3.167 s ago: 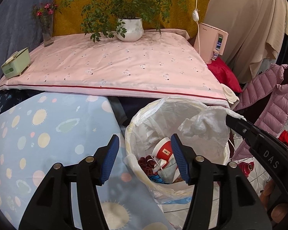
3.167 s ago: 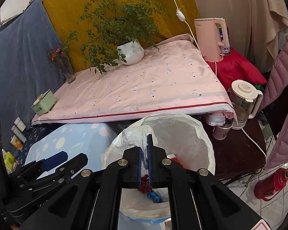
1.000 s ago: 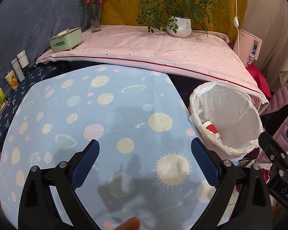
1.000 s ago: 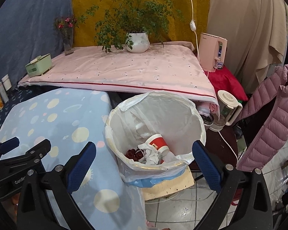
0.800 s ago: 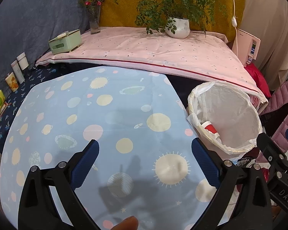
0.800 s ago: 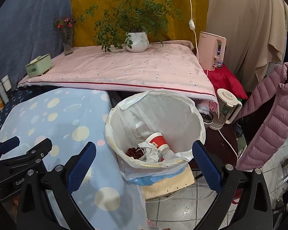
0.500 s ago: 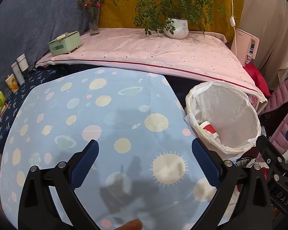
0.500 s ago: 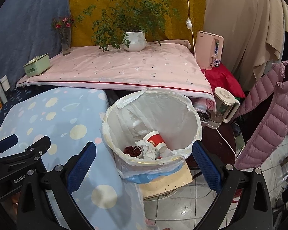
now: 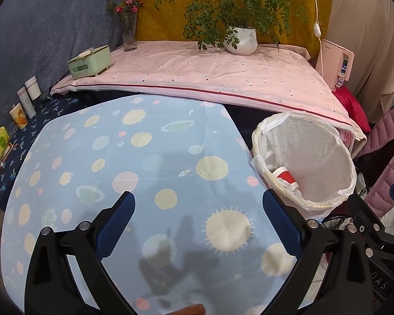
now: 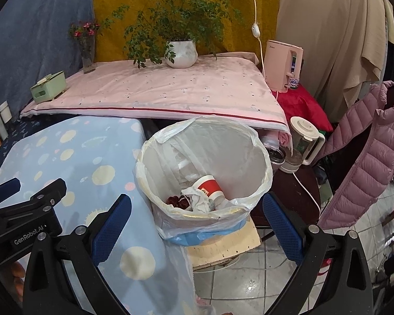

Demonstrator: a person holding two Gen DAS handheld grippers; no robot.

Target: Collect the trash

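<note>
— What's in the bin?

— A red-and-white paper cup [image 10: 208,186], crumpled white paper [image 10: 197,200] and a dark red clump [image 10: 177,200] lie at the bottom of the lined trash bin [image 10: 259,183], directly ahead of the right gripper [image 10: 197,225] and between its wide-spread, empty jaws.

— How would that lot handle?

— Likely light and soft. The cup looks thin-walled and would crush under a hard squeeze, so its rim or side is the place to pinch; the paper gives anywhere. The thin plastic liner [image 10: 170,134] looks slippery and easy to tear.

— And the left gripper [image 9: 197,228]?

— Jaws also wide and empty, held over the blue spotted cloth [image 9: 144,162] on the bench, which shows no loose trash ahead of them. The bin stands just off to their right, beside the bench edge.

— Beyond that?

— A pink-covered surface [image 10: 157,92] with a potted plant [image 10: 181,52], well ahead of both.
</note>
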